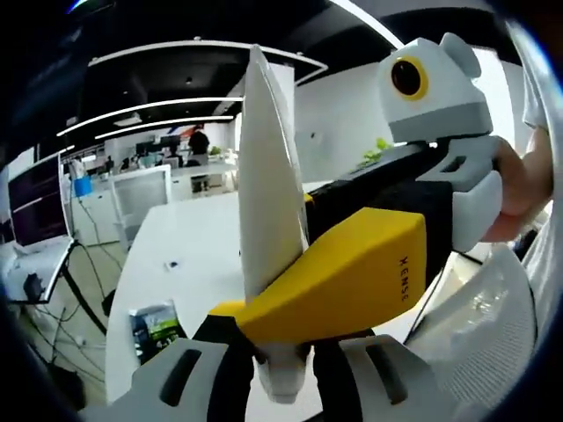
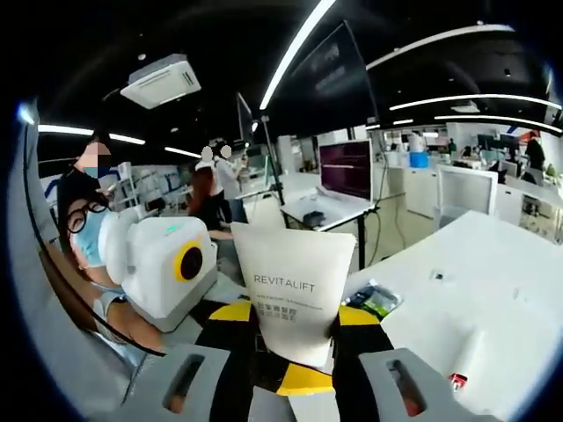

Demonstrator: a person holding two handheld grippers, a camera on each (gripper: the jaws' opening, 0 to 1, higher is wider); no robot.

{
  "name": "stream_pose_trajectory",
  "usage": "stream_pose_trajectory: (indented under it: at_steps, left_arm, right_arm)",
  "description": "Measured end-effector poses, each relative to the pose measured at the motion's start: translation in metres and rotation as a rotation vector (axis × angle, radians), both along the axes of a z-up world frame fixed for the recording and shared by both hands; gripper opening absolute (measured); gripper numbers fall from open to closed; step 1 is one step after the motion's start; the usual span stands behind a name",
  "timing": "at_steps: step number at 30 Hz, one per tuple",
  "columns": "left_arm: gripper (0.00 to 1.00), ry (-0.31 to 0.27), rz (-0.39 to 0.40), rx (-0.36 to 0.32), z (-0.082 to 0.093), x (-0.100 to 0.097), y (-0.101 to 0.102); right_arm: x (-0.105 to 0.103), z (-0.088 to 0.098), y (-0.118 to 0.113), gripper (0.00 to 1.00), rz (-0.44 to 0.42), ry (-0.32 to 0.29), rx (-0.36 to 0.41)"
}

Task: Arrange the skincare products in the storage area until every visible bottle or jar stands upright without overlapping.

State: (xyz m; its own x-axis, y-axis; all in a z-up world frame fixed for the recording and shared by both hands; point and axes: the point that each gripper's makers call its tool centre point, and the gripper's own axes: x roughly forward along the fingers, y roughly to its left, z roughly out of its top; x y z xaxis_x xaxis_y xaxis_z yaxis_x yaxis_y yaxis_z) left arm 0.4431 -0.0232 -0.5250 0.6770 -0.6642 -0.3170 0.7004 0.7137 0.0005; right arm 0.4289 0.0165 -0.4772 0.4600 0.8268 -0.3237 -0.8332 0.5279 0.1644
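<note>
I am mid-transfer: the white tube (image 2: 293,299) is lifted off the white table (image 2: 493,290) and pinched by both claws at once, so no placing has begun. In the right gripper view it sits at lower centre, flat face toward me, printed REVITALIFT, its narrow end clamped in the right gripper (image 2: 295,374). In the left gripper view the same tube (image 1: 268,237) shows edge-on at centre as a thin, smooth, matte blade, its lower end clamped in the left gripper (image 1: 281,374); the yellow-and-black right gripper (image 1: 352,281) comes in from the right onto it. Next, I judge, one claw must let go and the other stand it upright. A small glossy green packet (image 1: 154,327) lies at lower left.
</note>
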Motion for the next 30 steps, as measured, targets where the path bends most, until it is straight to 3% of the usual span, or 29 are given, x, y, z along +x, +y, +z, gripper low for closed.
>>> stream_pose_trajectory:
  at_steps: [8, 10, 12, 13, 15, 18, 20, 22, 24, 28, 30]
  left_arm:
    - [0.21, -0.023, -0.002, 0.024, 0.001, 0.001, 0.001]
    - [0.19, 0.006, -0.001, -0.008, 0.003, -0.003, 0.001]
    - [0.18, -0.012, 0.030, 0.024, 0.002, -0.001, 0.007]
    - [0.17, -0.009, 0.040, 0.035, 0.000, 0.001, 0.008]
    - [0.17, 0.052, 0.071, 0.005, -0.004, 0.002, 0.009]
    - [0.17, 0.046, 0.117, 0.034, -0.006, 0.007, 0.017]
    - [0.17, 0.027, 0.140, 0.086, -0.010, 0.009, 0.022]
    - [0.17, 0.033, 0.141, 0.086, -0.011, 0.009, 0.021]
    - [0.18, -0.001, 0.147, 0.101, -0.008, 0.010, 0.023]
    - [0.20, -0.126, 0.125, 0.159, 0.003, 0.015, 0.027]
    - [0.20, -0.120, 0.133, 0.116, 0.009, 0.014, 0.025]
  right_arm:
    - [0.006, 0.006, -0.009, 0.26, -0.016, -0.009, 0.014]
    - [0.005, 0.008, -0.007, 0.27, -0.015, 0.001, 0.031]
    - [0.006, 0.007, -0.004, 0.28, -0.022, 0.015, 0.038]
    - [0.009, 0.005, -0.003, 0.29, -0.058, 0.040, 0.050]
    - [0.012, 0.002, 0.001, 0.30, -0.097, 0.043, 0.048]
    - [0.019, -0.002, 0.003, 0.30, -0.178, 0.109, 0.079]
    - [0.020, -0.005, 0.006, 0.30, -0.187, 0.101, 0.074]
    - [0.020, -0.005, 0.006, 0.30, -0.178, 0.077, 0.071]
    - [0.021, -0.003, 0.004, 0.28, -0.166, 0.072, 0.081]
    - [0.020, 0.004, 0.003, 0.27, -0.121, 0.060, 0.095]
    - [0.021, 0.011, 0.002, 0.27, -0.108, 0.046, 0.098]
